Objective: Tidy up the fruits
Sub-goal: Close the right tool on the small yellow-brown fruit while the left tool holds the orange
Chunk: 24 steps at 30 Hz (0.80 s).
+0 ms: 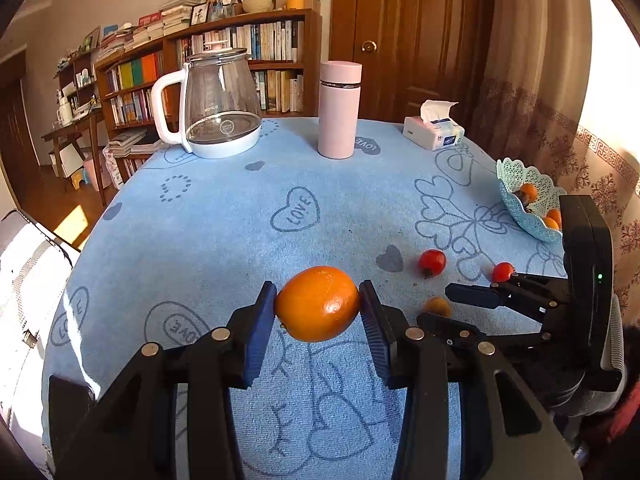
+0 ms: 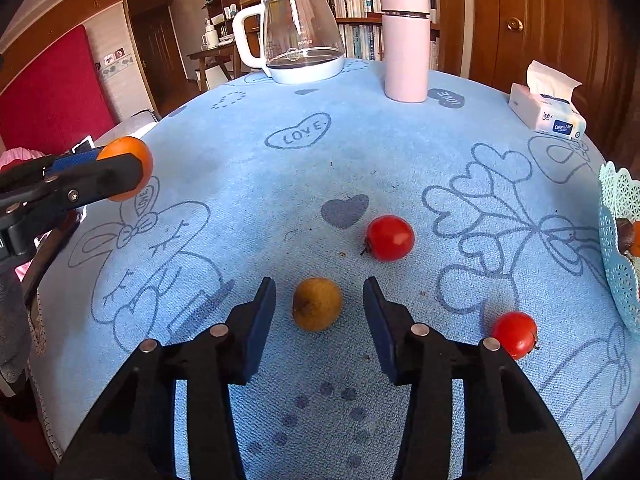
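Note:
My left gripper (image 1: 318,304) is shut on an orange (image 1: 317,303) and holds it above the blue cloth; it also shows in the right wrist view (image 2: 130,168) at the left. My right gripper (image 2: 319,304) is open, its fingers either side of a small yellow-brown fruit (image 2: 317,303) lying on the cloth, not touching it. Two red fruits (image 2: 390,238) (image 2: 515,334) lie on the cloth to the right. A pale green lattice basket (image 1: 520,200) at the right edge holds several small orange fruits (image 1: 529,191).
A glass kettle (image 1: 218,108), a pink flask (image 1: 339,110) and a tissue pack (image 1: 434,132) stand along the far side of the table. The blue cloth (image 1: 240,220) covers the table. A bookshelf and a wooden door are behind.

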{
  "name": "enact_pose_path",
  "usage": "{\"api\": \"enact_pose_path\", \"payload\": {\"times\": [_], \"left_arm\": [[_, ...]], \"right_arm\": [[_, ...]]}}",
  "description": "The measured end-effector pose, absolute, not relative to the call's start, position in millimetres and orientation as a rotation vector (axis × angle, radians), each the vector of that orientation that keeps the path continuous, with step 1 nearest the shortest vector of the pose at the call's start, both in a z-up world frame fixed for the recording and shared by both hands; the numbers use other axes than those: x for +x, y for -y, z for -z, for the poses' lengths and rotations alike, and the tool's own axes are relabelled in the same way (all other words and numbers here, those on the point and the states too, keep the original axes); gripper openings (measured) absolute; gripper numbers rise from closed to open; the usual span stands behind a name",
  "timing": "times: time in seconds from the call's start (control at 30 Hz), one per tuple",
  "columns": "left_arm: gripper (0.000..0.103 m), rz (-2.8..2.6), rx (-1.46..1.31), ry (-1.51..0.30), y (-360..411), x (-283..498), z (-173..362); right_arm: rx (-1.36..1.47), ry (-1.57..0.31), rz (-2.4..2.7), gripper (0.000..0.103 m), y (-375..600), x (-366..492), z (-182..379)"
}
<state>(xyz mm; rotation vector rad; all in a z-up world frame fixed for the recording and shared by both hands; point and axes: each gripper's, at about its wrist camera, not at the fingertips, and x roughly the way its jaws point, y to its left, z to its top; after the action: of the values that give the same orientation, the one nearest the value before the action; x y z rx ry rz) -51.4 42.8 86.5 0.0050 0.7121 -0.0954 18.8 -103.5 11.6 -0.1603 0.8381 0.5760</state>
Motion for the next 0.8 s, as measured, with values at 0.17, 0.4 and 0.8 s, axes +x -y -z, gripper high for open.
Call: {"api": "enact_pose_path", "payload": {"times": [0.17, 0.4, 0.8], "left_arm": [[0.043, 0.098, 0.009, -0.719, -40, -50, -84], [0.043, 0.101, 0.014, -0.723, -38, -49, -82], [0.043, 0.106, 0.019, -0.732, -34, -49, -78]], "right_arm": [[-0.195, -0.839, -0.576, 0.027, 99, 15, -9], [-0.171, -0.818, -0.583, 0.025, 104, 13, -13], [-0.015, -0.720, -0.525, 0.026, 146, 12, -43]]}}
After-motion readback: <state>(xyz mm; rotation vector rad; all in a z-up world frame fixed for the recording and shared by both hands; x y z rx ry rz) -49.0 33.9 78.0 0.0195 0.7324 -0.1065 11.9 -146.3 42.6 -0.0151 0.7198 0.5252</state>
